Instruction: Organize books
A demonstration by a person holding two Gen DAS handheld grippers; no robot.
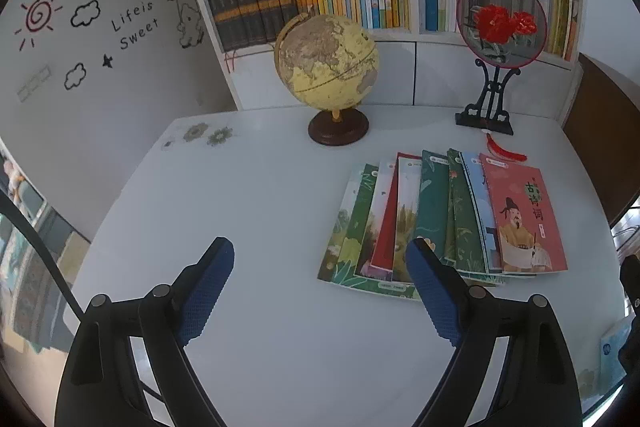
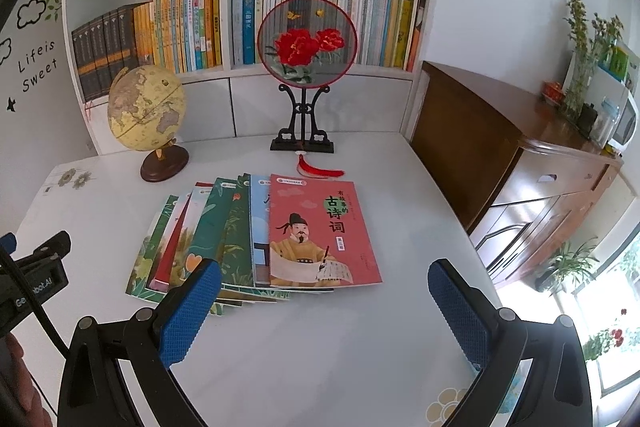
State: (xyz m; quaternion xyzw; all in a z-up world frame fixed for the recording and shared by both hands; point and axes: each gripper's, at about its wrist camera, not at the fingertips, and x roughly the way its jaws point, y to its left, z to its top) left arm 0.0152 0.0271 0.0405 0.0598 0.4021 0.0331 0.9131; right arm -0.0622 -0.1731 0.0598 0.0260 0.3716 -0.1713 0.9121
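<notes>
Above white table (image 1: 256,195), both hand-held grippers (image 1: 320,259) (image 2: 324,279) level, wide open, empty, fanned books (image 2: 256,239) ahead

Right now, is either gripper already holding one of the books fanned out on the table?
No: the left gripper and the right gripper are both open and empty above the table, short of the fanned books.

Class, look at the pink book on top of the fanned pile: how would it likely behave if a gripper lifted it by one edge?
The pink book looks thin and soft-covered, so it would probably sag. Its cover seems smooth, so it may slide off the fanned books beneath when pushed. It is probably light.
</notes>
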